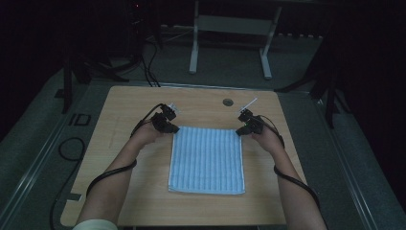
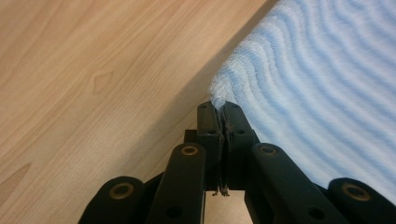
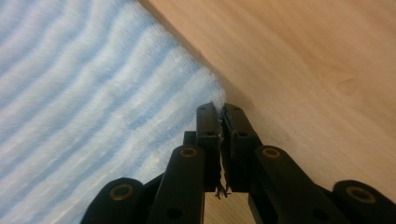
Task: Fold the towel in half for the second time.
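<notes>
Both far corners of the towel (image 1: 207,160) were pinched: left gripper (image 2: 218,109) and right gripper (image 3: 220,111) clamped shut on them. We judged gripping done; folding remained.

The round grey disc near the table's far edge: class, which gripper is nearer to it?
Right. The right gripper sits just below and right of the round grey disc; the left gripper lies farther off, at the towel's other far corner.

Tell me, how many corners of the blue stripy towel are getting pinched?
2. The left gripper is shut on the towel at its far left corner, and the right gripper is shut on its far right corner. The two near corners lie free on the table.
</notes>
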The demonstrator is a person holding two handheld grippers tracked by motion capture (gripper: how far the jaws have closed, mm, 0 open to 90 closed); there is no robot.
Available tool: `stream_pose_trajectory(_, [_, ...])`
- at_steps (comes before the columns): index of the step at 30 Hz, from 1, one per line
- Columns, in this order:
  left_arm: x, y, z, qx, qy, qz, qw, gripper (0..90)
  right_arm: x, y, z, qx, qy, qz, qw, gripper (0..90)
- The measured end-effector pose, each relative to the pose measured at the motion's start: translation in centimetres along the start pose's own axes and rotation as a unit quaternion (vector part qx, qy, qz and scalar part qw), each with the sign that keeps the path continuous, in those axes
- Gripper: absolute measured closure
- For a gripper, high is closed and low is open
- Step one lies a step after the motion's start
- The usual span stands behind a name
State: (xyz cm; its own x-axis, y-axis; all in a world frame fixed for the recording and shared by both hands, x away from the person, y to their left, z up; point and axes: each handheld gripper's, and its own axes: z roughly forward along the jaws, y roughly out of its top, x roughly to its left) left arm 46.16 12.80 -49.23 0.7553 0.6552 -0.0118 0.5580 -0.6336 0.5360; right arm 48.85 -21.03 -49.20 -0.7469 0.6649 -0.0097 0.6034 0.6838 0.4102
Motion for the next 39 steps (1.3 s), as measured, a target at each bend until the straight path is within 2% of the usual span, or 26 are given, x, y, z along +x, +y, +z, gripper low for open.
stream_pose_trajectory(5, [-1.2, -0.2, -2.4, -0.031, 0.011, 0.017, 0.9993, 87.6, 1.2, -0.1, -2.4, -0.035, -0.019, -0.021, 0.999, 86.0])
stream_pose_trajectory(7, [-1.5, -0.5, -3.4, -0.044, 0.006, 0.02, 0.9988, 87.6, 1.8, -0.3, -3.4, -0.048, -0.021, -0.03, 0.9982, 86.0])
stream_pose_trajectory(8, [-1.8, -0.6, -3.8, -0.052, 0.01, 0.021, 0.9984, 87.5, 2.1, -0.4, -3.9, -0.057, -0.025, -0.036, 0.9974, 86.0])
stream_pose_trajectory(10, [-2.1, -1.0, -4.5, -0.055, -0.002, 0.021, 0.9983, 87.5, 2.7, -0.7, -4.7, -0.066, -0.028, -0.045, 0.9964, 86.0])
stream_pose_trajectory(12, [-2.5, -1.4, -5.0, -0.063, 0.004, 0.025, 0.9977, 87.5, 2.9, -0.8, -5.0, -0.072, -0.03, -0.047, 0.9959, 86.0])
stream_pose_trajectory(13, [-2.8, -1.7, -5.4, -0.064, -0.007, 0.028, 0.9976, 87.5, 3.3, -1.2, -5.6, -0.082, -0.027, -0.049, 0.9951, 86.0])
stream_pose_trajectory(14, [-3.1, -2.1, -5.7, -0.07, 0.001, 0.031, 0.9971, 87.5, 3.7, -1.6, -6.0, -0.088, -0.026, -0.049, 0.9946, 86.0])
stream_pose_trajectory(16, [-3.7, -2.9, -6.4, -0.075, -0.011, 0.038, 0.9964, 87.4, 4.1, -2.4, -6.6, -0.099, -0.024, -0.054, 0.9933, 86.0])
stream_pose_trajectory(17, [-4.1, -3.3, -6.7, -0.08, -0.005, 0.041, 0.996, 87.4, 4.5, -2.9, -7.0, -0.104, -0.026, -0.056, 0.9926, 86.0])
stream_pose_trajectory(19, [-4.6, -4.1, -7.4, -0.085, -0.019, 0.045, 0.9952, 87.4, 5.2, -4.1, -7.7, -0.115, -0.024, -0.063, 0.991, 86.2])
stream_pose_trajectory(20, [-4.9, -4.5, -7.7, -0.091, -0.016, 0.047, 0.9946, 87.4, 5.5, -4.5, -8.0, -0.119, -0.024, -0.066, 0.9903, 86.4])
stream_pose_trajectory(22, [-5.6, -5.2, -8.3, -0.094, -0.027, 0.053, 0.9938, 87.4, 6.5, -5.6, -8.6, -0.125, -0.019, -0.073, 0.9892, 86.4])
stream_pose_trajectory(23, [-6.0, -5.5, -8.5, -0.093, -0.025, 0.058, 0.9937, 87.4, 7.1, -6.1, -8.9, -0.128, -0.019, -0.077, 0.9886, 86.4])
stream_pose_trajectory(24, [-6.0, -5.5, -8.5, -0.093, -0.025, 0.058, 0.9937, 87.3, 7.1, -6.1, -8.9, -0.128, -0.019, -0.077, 0.9886, 86.4])
stream_pose_trajectory(25, [-7.0, -6.2, -8.9, -0.088, -0.027, 0.064, 0.9936, 87.3, 7.6, -6.6, -9.1, -0.129, -0.015, -0.08, 0.9883, 86.4])
stream_pose_trajectory(26, [-7.6, -6.5, -9.1, -0.088, -0.033, 0.063, 0.9935, 87.3, 9.1, -8.0, -9.5, -0.133, -0.015, -0.089, 0.987, 86.5])
stream_pose_trajectory(27, [-8.2, -6.8, -9.2, -0.087, -0.036, 0.068, 0.9932, 87.3, 9.6, -8.6, -9.5, -0.133, -0.013, -0.091, 0.9868, 86.5])
stream_pose_trajectory(28, [-8.8, -7.2, -9.2, -0.089, -0.034, 0.073, 0.9927, 87.2, 10.2, -9.1, -9.4, -0.129, -0.02, -0.101, 0.9863, 86.5])
stream_pose_trajectory(30, [-9.7, -7.9, -9.3, -0.087, -0.047, 0.076, 0.9922, 87.2, 11.1, -10.1, -9.2, -0.117, -0.022, -0.107, 0.9871, 86.5])
stream_pose_trajectory(31, [-10.2, -8.3, -9.3, -0.092, -0.044, 0.076, 0.9919, 87.2, 11.5, -10.5, -9.1, -0.116, -0.019, -0.11, 0.987, 86.5])
stream_pose_trajectory(33, [-11.0, -9.0, -9.3, -0.09, -0.063, 0.076, 0.991, 87.2, 12.0, -11.3, -9.0, -0.109, -0.013, -0.112, 0.9876, 86.5])
stream_pose_trajectory(34, [-11.4, -9.4, -9.2, -0.091, -0.062, 0.077, 0.9908, 87.2, 12.2, -11.6, -9.0, -0.109, -0.012, -0.111, 0.9877, 86.5])
stream_pose_trajectory(36, [-11.9, -10.3, -8.8, -0.079, -0.072, 0.085, 0.9906, 87.1, 12.7, -12.3, -9.0, -0.107, -0.005, -0.112, 0.988, 86.5])
stream_pose_trajectory(38, [-12.3, -11.1, -8.3, -0.072, -0.087, 0.078, 0.9905, 87.1, 13.0, -13.0, -8.9, -0.108, 0.0, -0.108, 0.9883, 86.5])
stream_pose_trajectory(39, [-12.5, -11.5, -7.9, -0.063, -0.091, 0.082, 0.9905, 87.1, 13.1, -13.4, -8.8, -0.106, 0.003, -0.108, 0.9885, 86.5])
